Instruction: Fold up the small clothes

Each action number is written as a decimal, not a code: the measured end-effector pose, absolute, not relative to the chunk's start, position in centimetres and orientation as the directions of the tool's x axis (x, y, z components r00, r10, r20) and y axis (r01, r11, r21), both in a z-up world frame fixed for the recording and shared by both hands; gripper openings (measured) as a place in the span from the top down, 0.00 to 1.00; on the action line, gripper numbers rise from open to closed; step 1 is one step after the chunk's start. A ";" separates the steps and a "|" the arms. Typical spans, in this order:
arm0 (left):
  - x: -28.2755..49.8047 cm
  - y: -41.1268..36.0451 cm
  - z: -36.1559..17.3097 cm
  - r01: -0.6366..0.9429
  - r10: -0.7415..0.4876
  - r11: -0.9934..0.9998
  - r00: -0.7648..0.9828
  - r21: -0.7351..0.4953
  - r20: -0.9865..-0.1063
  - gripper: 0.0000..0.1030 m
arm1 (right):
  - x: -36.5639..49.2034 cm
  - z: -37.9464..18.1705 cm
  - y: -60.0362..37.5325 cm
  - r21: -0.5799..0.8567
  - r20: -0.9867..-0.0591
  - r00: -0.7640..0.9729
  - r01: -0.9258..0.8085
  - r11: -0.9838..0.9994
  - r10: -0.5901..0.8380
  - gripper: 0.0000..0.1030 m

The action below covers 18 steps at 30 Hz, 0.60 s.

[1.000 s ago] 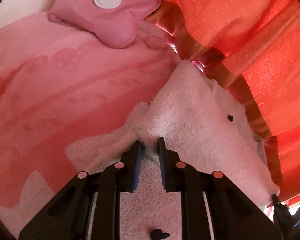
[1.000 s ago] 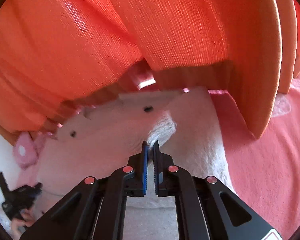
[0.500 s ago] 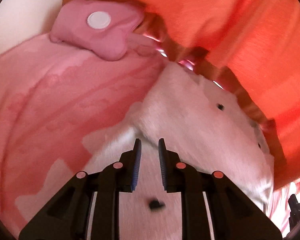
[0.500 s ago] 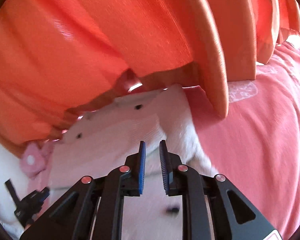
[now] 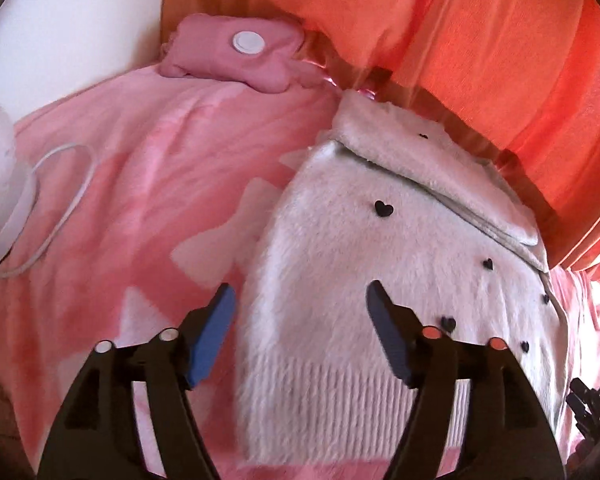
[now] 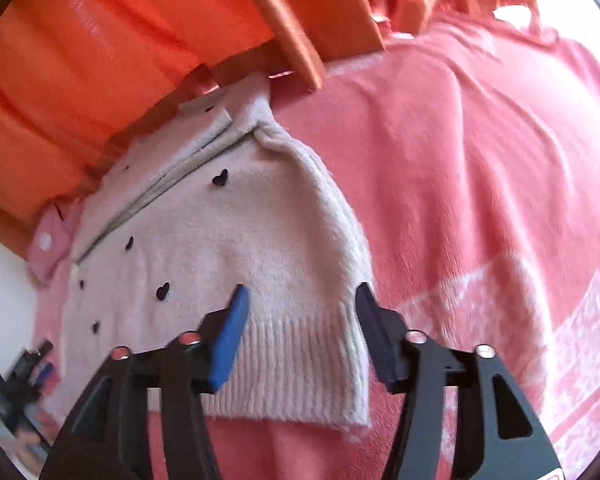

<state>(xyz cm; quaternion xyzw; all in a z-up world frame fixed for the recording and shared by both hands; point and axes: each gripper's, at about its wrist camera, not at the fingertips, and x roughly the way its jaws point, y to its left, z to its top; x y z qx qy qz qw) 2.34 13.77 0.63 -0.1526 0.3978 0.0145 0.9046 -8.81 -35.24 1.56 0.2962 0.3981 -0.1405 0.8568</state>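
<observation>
L gripper (image 5: 300, 304) and R gripper (image 6: 300, 300) are held wide open, nothing gripped, just above the sweater (image 5: 380, 272). Sweater is laid folded on a pink blanket (image 5: 140, 168).

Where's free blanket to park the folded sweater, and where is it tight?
Free: the pink blanket right of the sweater, out to the bed edge. Also the strip between the sweater's left edge and the white cable. Tight: the far side, where the curtain overhangs the sweater, and the pink pouch corner.

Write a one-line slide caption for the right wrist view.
Open right gripper poised above the ribbed hem of a folded cream sweater on a pink blanket.
</observation>
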 end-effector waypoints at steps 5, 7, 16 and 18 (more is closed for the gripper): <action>0.6 14.9 0.6 -0.149 -0.094 0.952 0.690 -0.267 -0.718 0.20 | -9.2 0.3 -36.6 0.449 -0.788 0.612 0.499 0.741 0.065 0.43; 0.3 15.4 0.6 -0.142 -0.113 0.948 0.688 -0.285 -0.717 0.20 | -9.3 -0.3 -37.0 0.495 -0.780 0.614 0.483 0.722 0.124 0.40; 0.1 15.8 -1.1 -0.117 -0.229 0.923 0.599 -0.367 -0.767 0.15 | -8.6 -0.5 -35.1 0.496 -0.792 0.575 0.409 0.766 0.206 0.33; 0.3 15.7 -1.7 -0.130 -0.240 0.917 0.573 -0.377 -0.783 0.15 | -8.4 -0.5 -34.7 0.472 -0.804 0.562 0.404 0.784 0.195 0.31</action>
